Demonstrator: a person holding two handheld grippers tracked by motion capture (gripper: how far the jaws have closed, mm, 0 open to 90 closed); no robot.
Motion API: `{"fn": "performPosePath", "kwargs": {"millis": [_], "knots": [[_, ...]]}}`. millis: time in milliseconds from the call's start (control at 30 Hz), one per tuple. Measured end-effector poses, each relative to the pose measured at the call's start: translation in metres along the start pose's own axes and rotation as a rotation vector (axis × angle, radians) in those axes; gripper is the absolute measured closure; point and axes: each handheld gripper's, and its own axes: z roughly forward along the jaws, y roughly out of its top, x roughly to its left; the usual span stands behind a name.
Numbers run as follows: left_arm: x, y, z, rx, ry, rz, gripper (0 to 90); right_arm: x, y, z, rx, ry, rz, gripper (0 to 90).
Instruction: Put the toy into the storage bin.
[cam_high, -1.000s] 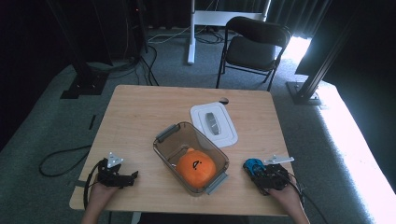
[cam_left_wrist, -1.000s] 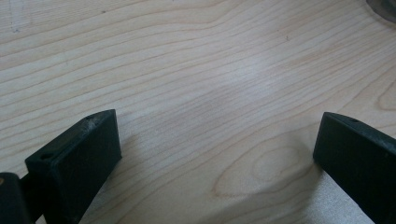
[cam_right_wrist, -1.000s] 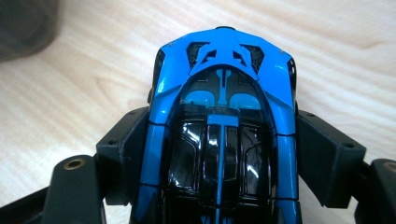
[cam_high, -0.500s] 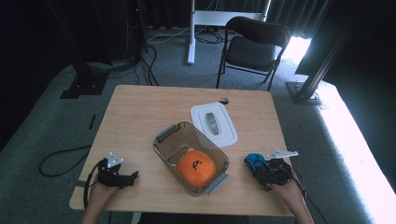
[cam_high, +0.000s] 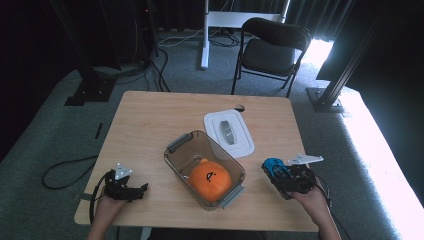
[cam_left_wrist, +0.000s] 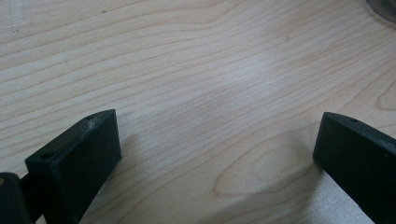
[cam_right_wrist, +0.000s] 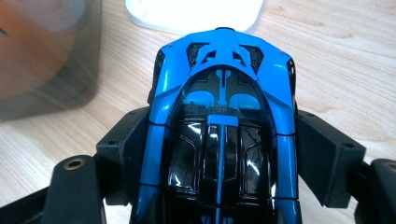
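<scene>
inside the clear bin (cam_high: 176, 161) sits an orange ball (cam_high: 209, 179).

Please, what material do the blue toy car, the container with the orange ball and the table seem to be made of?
Blue toy car: glossy painted plastic or metal, judging by sharp reflections; which one is unclear.
Container: smoky see-through plastic; the orange ball shows through its wall.
Table: pale wood or wood-look laminate, matte, with grain lines.

This looks like a recording studio or lab. Black curtains (cam_high: 45, 45) close in a grey carpet floor (cam_high: 60, 130), with cables (cam_high: 150, 65) trailing between dark stands (cam_high: 87, 85). A lone wooden worktop (cam_high: 150, 120) stands in the middle, a folding chair (cam_high: 272, 50) at its far side.
</scene>
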Motion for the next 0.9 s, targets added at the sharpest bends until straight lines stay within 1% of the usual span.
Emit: {"fn": "performPosePath", "kwargs": {"millis": [100,133,167,233,300,433,567,733,900], "knots": [[0.0,0.0,0.0,0.0,0.0,0.0,1.1,0.002,0.006,-0.003,-0.005,0.007,-0.013,24.8],[0.0,0.0,0.0,0.0,0.0,0.0,1.2,0.002,0.008,-0.004,-0.013,0.007,-0.01,24.7],[0.0,0.0,0.0,0.0,0.0,0.0,1.2,0.002,0.01,-0.005,-0.011,0.014,-0.01,24.8],[0.0,0.0,0.0,0.0,0.0,0.0,1.1,0.005,0.013,-0.006,-0.015,0.014,-0.017,24.8],[0.0,0.0,0.0,0.0,0.0,0.0,1.2,0.007,0.018,-0.007,-0.016,0.026,-0.026,24.8],[0.0,0.0,0.0,0.001,0.0,0.0,1.2,0.011,0.029,-0.012,-0.028,0.034,-0.035,24.8],[0.0,0.0,0.0,0.0,0.0,0.0,1.1,0.016,0.041,-0.016,-0.039,0.036,-0.056,24.7],[0.0,0.0,0.0,0.0,0.0,0.0,1.1,0.02,0.054,-0.019,-0.04,0.048,-0.071,24.8],[0.0,0.0,0.0,0.0,0.0,-0.001,1.1,0.025,0.066,-0.021,-0.053,0.067,-0.085,24.8]]}}
